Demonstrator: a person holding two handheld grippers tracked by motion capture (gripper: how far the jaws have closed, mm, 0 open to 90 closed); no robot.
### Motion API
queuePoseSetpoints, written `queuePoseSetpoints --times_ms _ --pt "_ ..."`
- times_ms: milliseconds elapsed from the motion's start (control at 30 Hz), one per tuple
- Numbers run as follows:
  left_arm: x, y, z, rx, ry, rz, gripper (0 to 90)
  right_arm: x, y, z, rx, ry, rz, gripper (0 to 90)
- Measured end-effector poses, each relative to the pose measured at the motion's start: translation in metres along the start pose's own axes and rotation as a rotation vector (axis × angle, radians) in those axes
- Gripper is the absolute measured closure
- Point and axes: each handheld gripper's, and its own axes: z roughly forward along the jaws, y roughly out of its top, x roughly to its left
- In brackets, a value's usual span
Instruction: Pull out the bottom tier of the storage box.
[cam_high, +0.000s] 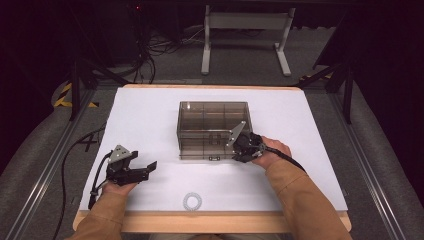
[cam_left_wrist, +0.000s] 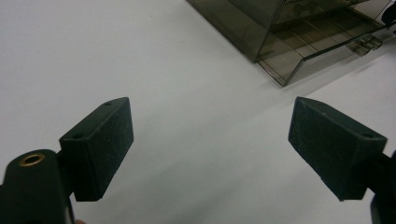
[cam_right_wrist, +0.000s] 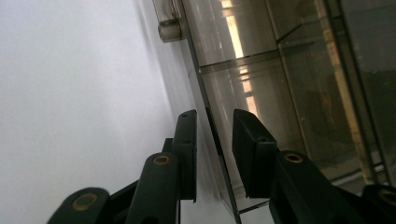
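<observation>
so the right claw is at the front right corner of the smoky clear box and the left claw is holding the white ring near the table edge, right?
Not quite. The left claw holds nothing: the left gripper view shows its jaws wide apart over bare white table, and the high view shows the white ring lying apart from it near the front edge. The right claw is indeed at the box's front right corner.

A white-topped table (cam_high: 150, 115) stands on grey carpet (cam_high: 240, 70) before a white desk frame (cam_high: 247, 35).
</observation>
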Motion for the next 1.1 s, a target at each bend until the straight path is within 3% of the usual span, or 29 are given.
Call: queuePoseSetpoints --times_ms 167,367,700,1100 --pt "0.0 0.0 0.0 0.002 0.0 0.0 14.9 -0.001 0.003 0.006 0.071 0.003 -0.02 71.3" --pt "0.0 0.0 0.0 0.003 0.0 -0.001 14.9 -0.001 0.005 0.009 0.108 0.002 -0.037 75.8" --pt "0.0 0.0 0.0 0.007 0.004 0.001 14.9 0.002 0.006 0.008 0.123 -0.005 -0.06 79.5" --pt "0.0 0.0 0.002 0.011 0.003 0.002 14.9 0.009 0.006 0.006 0.132 0.03 -0.097 82.3"
